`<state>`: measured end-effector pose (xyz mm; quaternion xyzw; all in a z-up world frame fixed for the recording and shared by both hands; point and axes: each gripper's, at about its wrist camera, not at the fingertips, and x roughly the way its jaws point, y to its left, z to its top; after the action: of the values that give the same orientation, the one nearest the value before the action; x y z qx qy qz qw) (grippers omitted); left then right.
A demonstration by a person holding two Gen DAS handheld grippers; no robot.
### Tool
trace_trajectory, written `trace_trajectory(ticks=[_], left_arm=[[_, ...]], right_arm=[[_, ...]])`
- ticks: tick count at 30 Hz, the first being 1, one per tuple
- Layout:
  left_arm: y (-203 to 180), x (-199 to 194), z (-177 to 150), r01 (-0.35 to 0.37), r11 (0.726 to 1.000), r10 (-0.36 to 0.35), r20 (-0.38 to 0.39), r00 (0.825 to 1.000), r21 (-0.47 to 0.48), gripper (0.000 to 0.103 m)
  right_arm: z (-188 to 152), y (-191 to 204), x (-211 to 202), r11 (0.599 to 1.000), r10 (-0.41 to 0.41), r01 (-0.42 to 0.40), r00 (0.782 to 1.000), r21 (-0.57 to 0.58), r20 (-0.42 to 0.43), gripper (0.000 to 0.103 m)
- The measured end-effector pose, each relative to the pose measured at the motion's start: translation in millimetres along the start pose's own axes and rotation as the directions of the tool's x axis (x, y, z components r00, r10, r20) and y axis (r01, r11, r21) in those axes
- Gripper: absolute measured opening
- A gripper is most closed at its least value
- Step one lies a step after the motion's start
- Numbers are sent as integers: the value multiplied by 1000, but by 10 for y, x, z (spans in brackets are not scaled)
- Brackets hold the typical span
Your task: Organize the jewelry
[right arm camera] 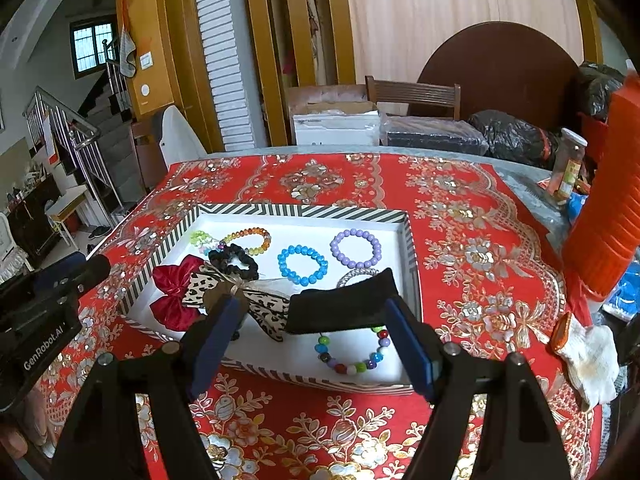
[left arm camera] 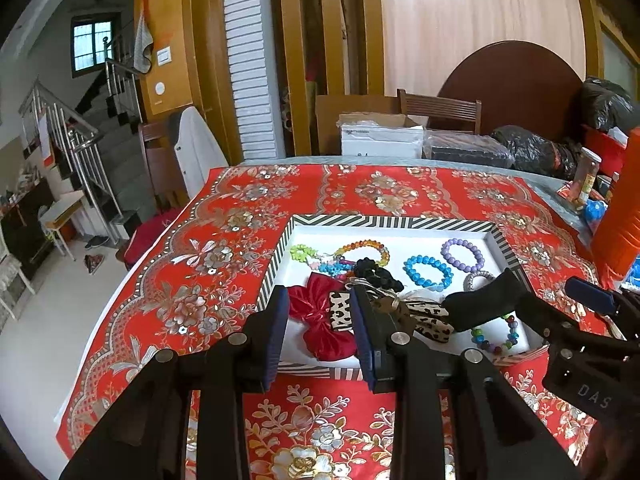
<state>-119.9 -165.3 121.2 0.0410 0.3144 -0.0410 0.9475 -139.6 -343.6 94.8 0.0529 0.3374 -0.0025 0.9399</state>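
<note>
A striped-rim white tray (left arm camera: 396, 223) (right arm camera: 304, 211) sits on the red floral cloth. It holds a red bow (left arm camera: 320, 320) (right arm camera: 172, 296), leopard bows (left arm camera: 432, 322) (right arm camera: 264, 308), a black scrunchie (right arm camera: 234, 262), blue (right arm camera: 303, 264), purple (right arm camera: 355, 248), amber (right arm camera: 248, 240) and multicolour (right arm camera: 354, 354) bead bracelets, and a black pad (right arm camera: 344, 306). My left gripper (left arm camera: 320, 332) is open above the tray's near edge, over the red bow. My right gripper (right arm camera: 310, 344) is open wide, above the near edge by the multicolour bracelet.
An orange ribbed container (right arm camera: 612, 208), a jar (right arm camera: 568, 164) and a white glove (right arm camera: 588, 356) lie at the right. Boxes, black bags and a chair (right arm camera: 416, 94) stand behind the table. The table's left edge (left arm camera: 120, 288) drops to the floor.
</note>
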Motion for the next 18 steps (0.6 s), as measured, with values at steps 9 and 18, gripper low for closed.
trace_trajectory(ticks=[9, 18], left_arm=[[-8, 30, -5, 3, 1000, -3, -7, 1000, -3, 24], [-7, 25, -20, 2, 1000, -2, -3, 1000, -4, 24]], right_arm=[[-17, -63, 20, 1000, -5, 5, 1000, 14, -7, 79], [-32, -57, 32, 1000, -4, 4, 1000, 8, -10, 79]])
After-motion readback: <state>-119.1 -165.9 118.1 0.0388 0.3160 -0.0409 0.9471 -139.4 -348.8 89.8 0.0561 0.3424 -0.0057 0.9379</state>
